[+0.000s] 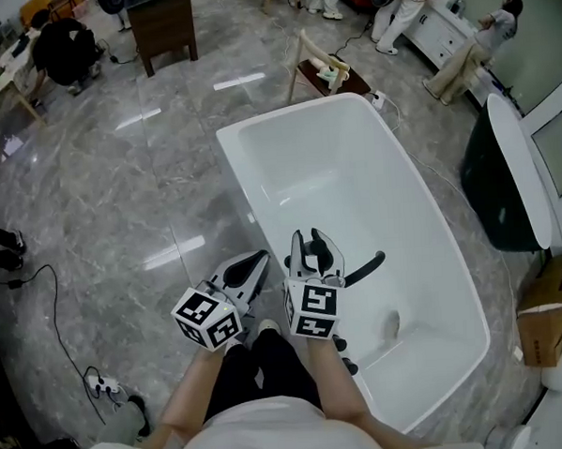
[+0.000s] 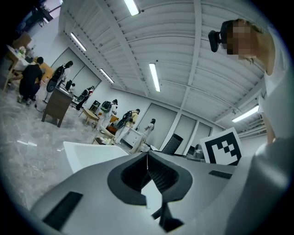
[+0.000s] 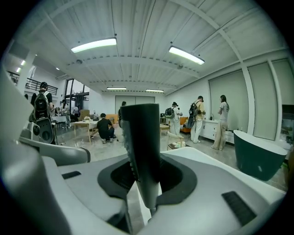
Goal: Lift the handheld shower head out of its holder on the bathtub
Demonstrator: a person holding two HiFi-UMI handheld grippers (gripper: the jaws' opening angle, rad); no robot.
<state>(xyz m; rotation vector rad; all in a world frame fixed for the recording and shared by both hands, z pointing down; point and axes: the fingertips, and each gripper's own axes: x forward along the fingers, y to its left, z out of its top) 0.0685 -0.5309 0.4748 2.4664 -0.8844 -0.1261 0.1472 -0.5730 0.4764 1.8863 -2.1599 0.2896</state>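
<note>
Right tool (image 1: 313, 253) clamped on dark slim handheld shower head (image 3: 141, 147) — above white freestanding bathtub (image 1: 334, 169); left tool (image 2: 147, 158) jaws together — empty.

Bright, even light from ceiling strip lights (image 3: 94, 45) — soft shadows only. Glare streaks on the glossy floor (image 1: 239, 81). Both gripper views bend hard at the edges, corners black; shower head (image 3: 142, 151) near the lens slightly soft.

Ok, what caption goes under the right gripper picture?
Right gripper clamped on the black shower head, white bathtub behind.
</note>
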